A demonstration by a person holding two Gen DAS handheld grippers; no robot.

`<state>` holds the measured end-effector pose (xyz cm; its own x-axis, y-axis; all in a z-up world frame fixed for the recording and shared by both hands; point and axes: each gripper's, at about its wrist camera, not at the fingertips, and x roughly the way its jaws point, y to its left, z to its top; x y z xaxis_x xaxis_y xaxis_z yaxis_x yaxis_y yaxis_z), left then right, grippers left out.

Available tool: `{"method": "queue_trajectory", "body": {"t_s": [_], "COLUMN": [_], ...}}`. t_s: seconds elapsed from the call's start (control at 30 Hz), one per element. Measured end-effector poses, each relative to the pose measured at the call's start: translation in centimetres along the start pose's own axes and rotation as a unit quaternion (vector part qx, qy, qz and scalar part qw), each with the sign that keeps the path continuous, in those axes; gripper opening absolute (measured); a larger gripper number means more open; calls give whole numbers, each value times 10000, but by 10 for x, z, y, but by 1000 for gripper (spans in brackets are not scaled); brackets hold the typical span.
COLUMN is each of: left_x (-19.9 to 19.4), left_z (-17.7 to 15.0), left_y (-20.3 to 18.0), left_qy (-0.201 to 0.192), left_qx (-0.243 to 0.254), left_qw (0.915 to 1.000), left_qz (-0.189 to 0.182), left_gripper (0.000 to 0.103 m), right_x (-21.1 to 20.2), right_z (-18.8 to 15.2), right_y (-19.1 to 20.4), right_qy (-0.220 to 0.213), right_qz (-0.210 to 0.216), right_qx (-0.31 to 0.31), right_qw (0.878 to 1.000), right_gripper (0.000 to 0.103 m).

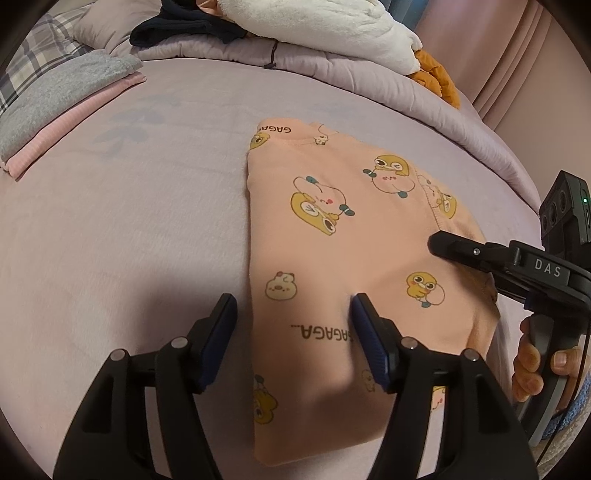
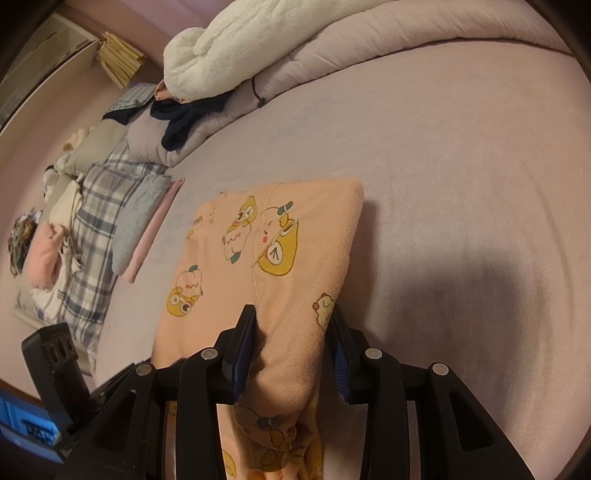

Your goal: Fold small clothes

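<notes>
A small peach garment with yellow duck prints (image 1: pixel 343 229) lies partly folded on the lilac bed sheet (image 1: pixel 147 206). My left gripper (image 1: pixel 293 308) is open, its fingers straddling the garment's left folded edge near the front. My right gripper (image 2: pixel 293 321) has its jaws either side of a raised fold of the same garment (image 2: pixel 280 258); cloth fills the gap and bunches below. The right gripper also shows in the left wrist view (image 1: pixel 443 240) over the garment's right edge, held by a hand.
A folded grey and pink stack (image 1: pixel 55 110) lies at the far left. A rolled lilac quilt (image 1: pixel 332 70) with a white fleece (image 1: pixel 314 26), dark clothes (image 1: pixel 184 26) and an orange item (image 1: pixel 439 77) runs along the back. Plaid bedding (image 2: pixel 96 221) lies left.
</notes>
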<state>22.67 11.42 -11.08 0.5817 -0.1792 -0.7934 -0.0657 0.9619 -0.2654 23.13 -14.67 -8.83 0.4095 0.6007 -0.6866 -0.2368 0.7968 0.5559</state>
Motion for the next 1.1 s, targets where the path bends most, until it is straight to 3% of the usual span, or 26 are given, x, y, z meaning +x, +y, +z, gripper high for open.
{"method": "queue_trajectory", "body": {"t_s": [1.1], "left_x": [0], "left_z": [1], "left_y": [3], "left_qy": [-6], "left_qx": [14], "left_qw": [10000], "left_qz": [10], "left_gripper": [68], "right_x": [-3], "right_z": [-2], "right_y": [-5], "right_qy": [-5], "right_qz": [32], "right_qx": [61], "right_qw": [10000], "right_gripper": [40]}}
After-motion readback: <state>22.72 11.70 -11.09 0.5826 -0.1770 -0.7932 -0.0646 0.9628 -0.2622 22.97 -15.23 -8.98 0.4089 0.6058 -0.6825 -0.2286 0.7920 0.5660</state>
